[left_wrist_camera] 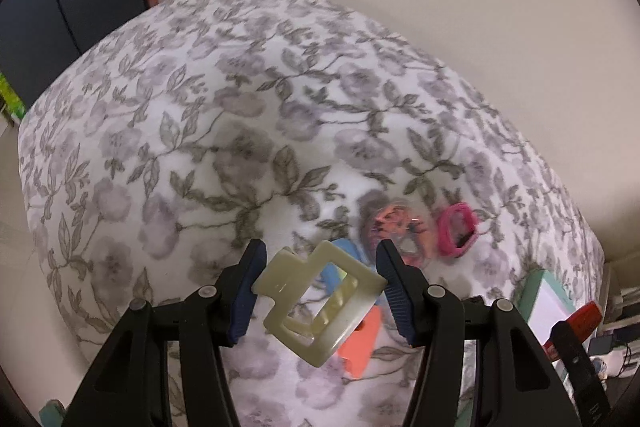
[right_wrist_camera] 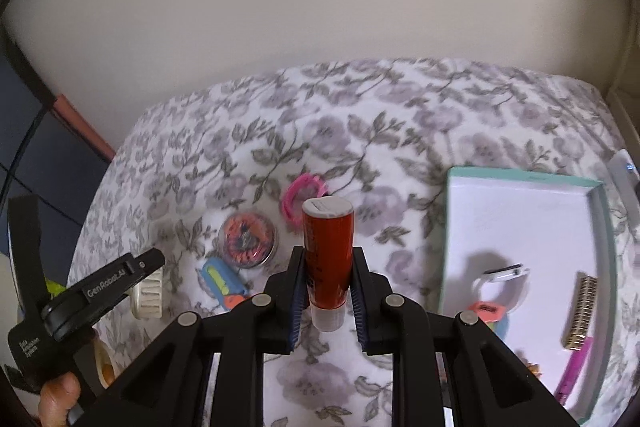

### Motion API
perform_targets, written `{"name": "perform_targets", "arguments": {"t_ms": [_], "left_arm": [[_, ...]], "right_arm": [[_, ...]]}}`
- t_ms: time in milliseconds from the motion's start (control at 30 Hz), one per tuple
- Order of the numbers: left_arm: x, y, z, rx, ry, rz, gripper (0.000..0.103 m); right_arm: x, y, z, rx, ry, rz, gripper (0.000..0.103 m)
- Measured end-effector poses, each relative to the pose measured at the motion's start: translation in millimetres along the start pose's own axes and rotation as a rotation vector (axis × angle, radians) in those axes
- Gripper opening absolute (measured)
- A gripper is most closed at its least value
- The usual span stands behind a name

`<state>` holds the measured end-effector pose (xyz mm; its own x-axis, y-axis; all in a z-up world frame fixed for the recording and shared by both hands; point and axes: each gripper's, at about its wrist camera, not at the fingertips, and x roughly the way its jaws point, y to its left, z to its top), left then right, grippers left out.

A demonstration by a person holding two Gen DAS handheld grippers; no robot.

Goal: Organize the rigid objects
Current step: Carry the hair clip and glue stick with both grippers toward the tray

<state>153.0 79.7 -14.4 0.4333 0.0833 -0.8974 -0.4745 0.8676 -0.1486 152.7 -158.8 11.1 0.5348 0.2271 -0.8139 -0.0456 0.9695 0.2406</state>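
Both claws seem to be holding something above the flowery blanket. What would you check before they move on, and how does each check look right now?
1. Left gripper pinching the pale hair clip: ok.
2. Right gripper shut on the red tube: ok.
3. Tube lifted off the blanket: ok.
4. Bare floor left in the white box: ok.
5. Pink hair clip and round case put away: not ok, both on the blanket.
6. Grip firmness: cannot tell.
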Motion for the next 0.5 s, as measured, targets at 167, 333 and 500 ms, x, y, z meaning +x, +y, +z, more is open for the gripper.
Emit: {"name": "perform_targets", "arguments": {"t_ms": [167, 333, 500], "left_arm": [[-12, -41, -8, 0.088, -0.013, -0.034, 0.059], [-24, -90, -22, 0.193, -0.02, -0.092, 0.059], [-29, -139, -34, 0.282, -0.009, -0.144, 0.059]], "right_arm": [[-30, -24, 9, 0.03, -0.07, -0.07, 0.023], [-54, -57, 17, 0.071, -0.122, -0.15, 0.023], [-65, -86, 22, 0.11, -0.136, -0.2, 0.023]]}}
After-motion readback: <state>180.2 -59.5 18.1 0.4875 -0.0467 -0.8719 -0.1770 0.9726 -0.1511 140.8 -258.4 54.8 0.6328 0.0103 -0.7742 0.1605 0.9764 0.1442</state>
